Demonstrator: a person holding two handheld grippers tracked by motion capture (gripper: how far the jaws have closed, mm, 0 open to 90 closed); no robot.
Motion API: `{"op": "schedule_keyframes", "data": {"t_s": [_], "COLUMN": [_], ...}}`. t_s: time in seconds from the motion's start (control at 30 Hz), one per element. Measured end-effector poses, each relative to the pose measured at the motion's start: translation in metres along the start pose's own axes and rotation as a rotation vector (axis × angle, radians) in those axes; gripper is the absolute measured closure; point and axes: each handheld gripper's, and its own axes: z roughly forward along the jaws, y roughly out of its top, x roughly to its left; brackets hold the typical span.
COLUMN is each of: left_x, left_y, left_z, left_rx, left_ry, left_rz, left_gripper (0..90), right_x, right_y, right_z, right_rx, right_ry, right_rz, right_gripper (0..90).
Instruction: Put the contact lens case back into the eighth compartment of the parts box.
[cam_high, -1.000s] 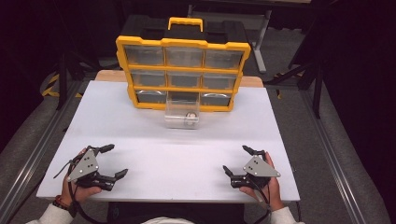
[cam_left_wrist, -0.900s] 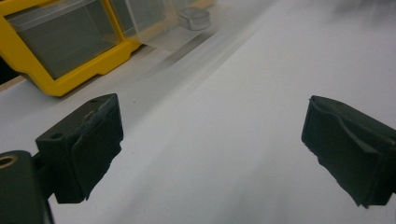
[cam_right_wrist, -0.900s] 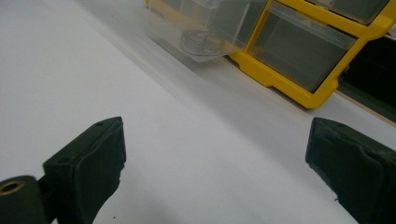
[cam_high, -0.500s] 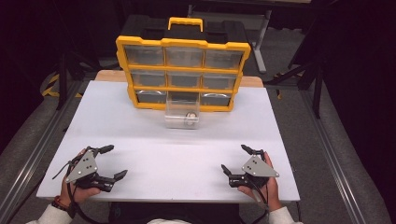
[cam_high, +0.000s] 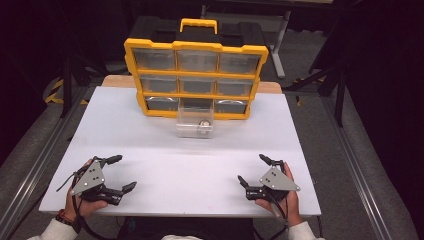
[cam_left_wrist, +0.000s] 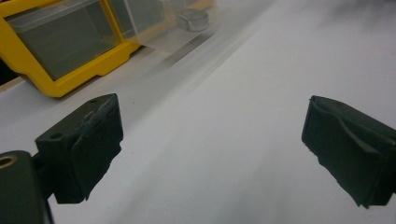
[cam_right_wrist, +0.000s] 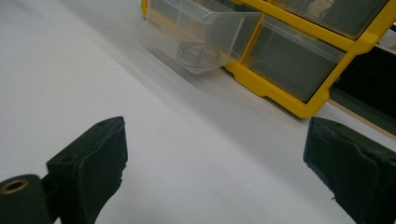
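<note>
A yellow organizer (cam_high: 196, 80) with clear drawers stands upright at the back of the white table (cam_high: 150, 140). Its bottom middle drawer (cam_high: 195, 122) is pulled out onto the table and holds a small round metal object (cam_high: 203, 124). The same drawer (cam_right_wrist: 201, 32) and round object (cam_right_wrist: 196, 52) appear in the right gripper view, and the object (cam_left_wrist: 192, 19) in the left gripper view. My left gripper (cam_high: 119, 173) rests open near the front left edge. My right gripper (cam_high: 252, 170) rests open near the front right edge. Nothing lies between either pair of jaws.
A black case (cam_high: 160, 27) sits behind the organizer, under its yellow handle (cam_high: 199, 25). A wooden board edge (cam_high: 117, 81) shows at the table's back. Metal rails (cam_high: 35, 150) run along both sides of the table.
My right gripper has shifted slightly left and toward the table's middle. The left gripper and the drawer stay where they were.
</note>
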Motion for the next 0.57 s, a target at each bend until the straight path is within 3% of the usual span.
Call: {"op": "schedule_keyframes", "data": {"t_s": [0.23, 0.57], "left_x": [0.0009, 0.0008], "left_y": [0.0009, 0.0003], "left_z": [0.0005, 0.0006], "left_rx": [0.004, 0.012], "left_ry": [0.002, 0.000], "left_rz": [0.008, 0.008], "left_gripper": [6.4, 6.5], "right_x": [-0.0012, -0.0032], "right_y": [-0.0012, -0.0005], "right_z": [-0.0008, -0.0036], "right_rx": [0.007, -0.019], "right_ry": [0.013, -0.028], "right_rz": [0.016, 0.024], "right_gripper": [8.2, 9.8]}}
